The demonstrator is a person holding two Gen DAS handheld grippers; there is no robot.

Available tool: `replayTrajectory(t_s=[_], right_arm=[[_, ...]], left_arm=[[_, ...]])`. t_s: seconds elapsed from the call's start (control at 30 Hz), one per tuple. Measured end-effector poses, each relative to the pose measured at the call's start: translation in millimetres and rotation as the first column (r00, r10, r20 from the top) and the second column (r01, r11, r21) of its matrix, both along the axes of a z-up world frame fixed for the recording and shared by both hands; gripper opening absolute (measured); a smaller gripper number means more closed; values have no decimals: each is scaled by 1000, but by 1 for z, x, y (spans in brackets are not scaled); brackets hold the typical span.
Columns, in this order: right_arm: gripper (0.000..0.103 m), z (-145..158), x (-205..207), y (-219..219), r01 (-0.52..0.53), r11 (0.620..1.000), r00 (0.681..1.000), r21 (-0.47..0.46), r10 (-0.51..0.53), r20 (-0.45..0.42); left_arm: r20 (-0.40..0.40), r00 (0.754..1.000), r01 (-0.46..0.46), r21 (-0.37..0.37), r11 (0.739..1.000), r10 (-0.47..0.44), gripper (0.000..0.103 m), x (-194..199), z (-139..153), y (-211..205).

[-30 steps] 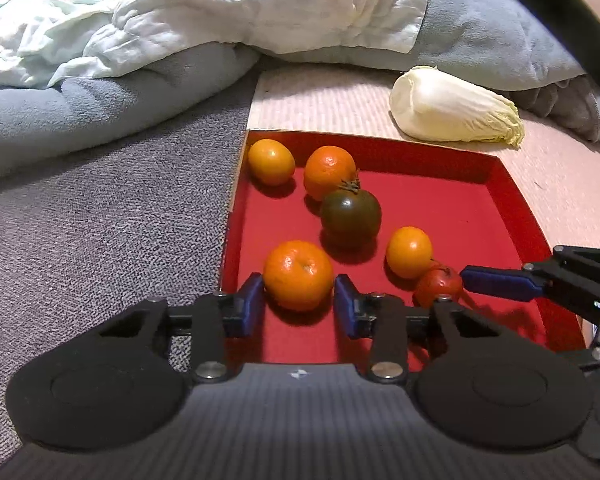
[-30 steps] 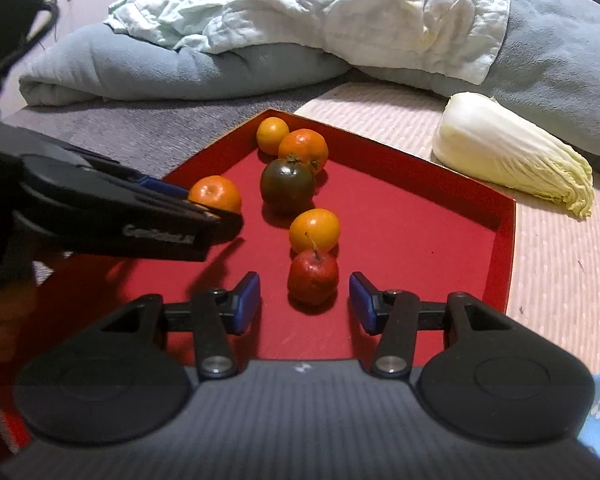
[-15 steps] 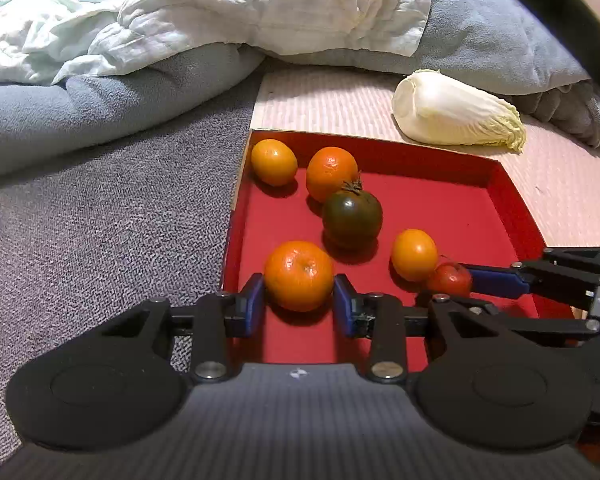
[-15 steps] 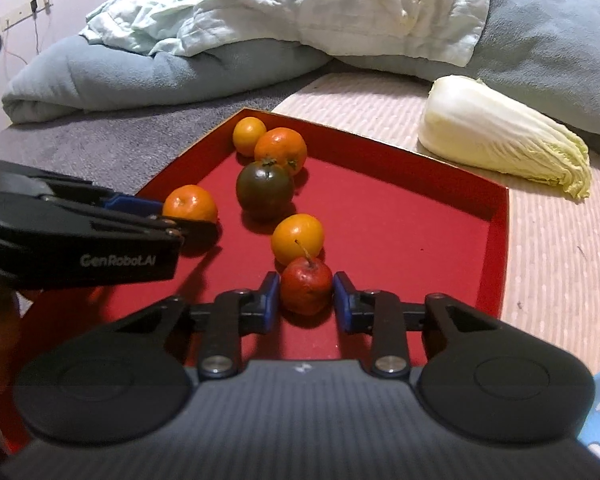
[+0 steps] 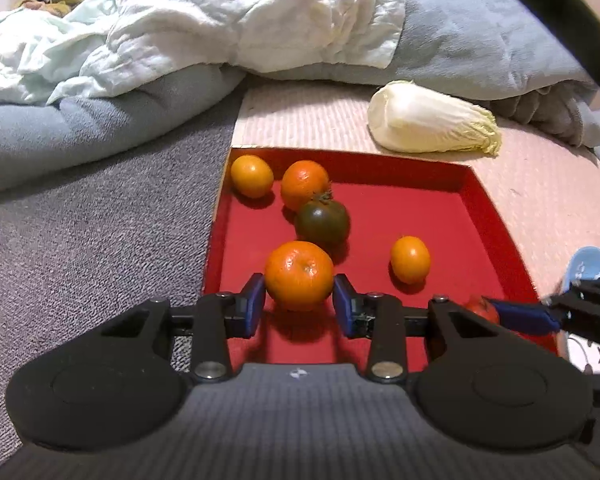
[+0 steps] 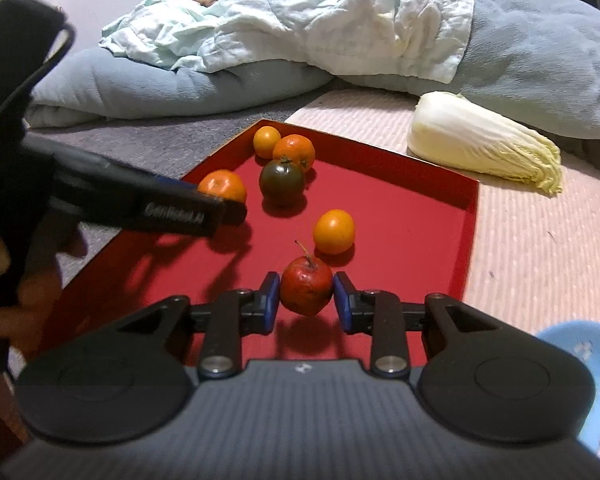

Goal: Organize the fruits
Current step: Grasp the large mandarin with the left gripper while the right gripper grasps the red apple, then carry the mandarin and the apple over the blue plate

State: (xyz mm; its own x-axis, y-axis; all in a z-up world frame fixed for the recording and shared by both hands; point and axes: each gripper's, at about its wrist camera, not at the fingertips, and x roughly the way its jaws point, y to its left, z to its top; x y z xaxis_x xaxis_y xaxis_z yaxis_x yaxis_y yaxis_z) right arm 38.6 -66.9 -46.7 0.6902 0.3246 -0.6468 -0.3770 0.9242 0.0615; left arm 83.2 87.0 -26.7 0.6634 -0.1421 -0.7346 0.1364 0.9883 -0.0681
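- Left wrist view: a bed with a grey blanket (image 5: 80, 240) on the left, a pale ribbed mat (image 5: 540, 192) on the right, a rumpled white sheet (image 5: 240, 20) and blue-grey duvet (image 5: 480, 36) behind.
- Red tray (image 5: 412, 200) lying where blanket meets mat; cabbage (image 5: 428, 120) on the mat just past the tray's far rim.
- Left gripper (image 5: 299, 304) closed on a large orange (image 5: 299, 274), blue pads (image 5: 254, 300) pressing both sides; shadow directly beneath on the tray floor.
- Further in the tray: dark tomato (image 5: 323, 220) touching a second orange (image 5: 304, 184), a small yellow-orange fruit (image 5: 252, 176) in the far left corner, another small citrus (image 5: 410, 259) apart to the right.
- At the right edge: right gripper's blue finger beside a sliver of red fruit (image 5: 478, 308), mostly hidden; a blue patterned dish (image 5: 592, 268) beyond it.
- Right wrist view: same bedding behind, cabbage (image 6: 484, 148) on the mat (image 6: 540, 248) beyond the tray (image 6: 400, 208).
- Right gripper (image 6: 306, 300) clamped on a small red fruit (image 6: 306, 290) with a stem, held above its shadow on the tray floor.
- Small citrus (image 6: 334, 231) just behind it; dark tomato (image 6: 282, 182), orange (image 6: 294, 152) and yellow-orange fruit (image 6: 266, 142) grouped toward the far corner.
- Left gripper (image 6: 224, 204) reaching in from the left, blurred, around the large orange (image 6: 222, 186); grip itself hard to judge from here.
- Blue dish (image 6: 596, 364) at the lower right, off the tray.
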Motion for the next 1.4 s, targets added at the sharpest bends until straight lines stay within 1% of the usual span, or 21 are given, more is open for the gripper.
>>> replayTrajectory(t_s=[0.23,0.63,1.0,1.4], right_arm=[[33,14,-26,-18,25,999,999,30,-26,23],[33,29,-58,-41,63,998,996,20,-65,61],[33,36,-81,-75,127,992,989,13,-128,75],[33,36,-101,-104,186,982,980,13,-186,72]], left_arm=[[26,999,31,-6,999,-31,42,-8,12,-15],[63,993,101,-17,995,-100,42,-20,31,-53],[87,980,180,-12,984,-178,42,-33,41,-95],[93,965,246,2,969,-245,42,-39,43,-134]])
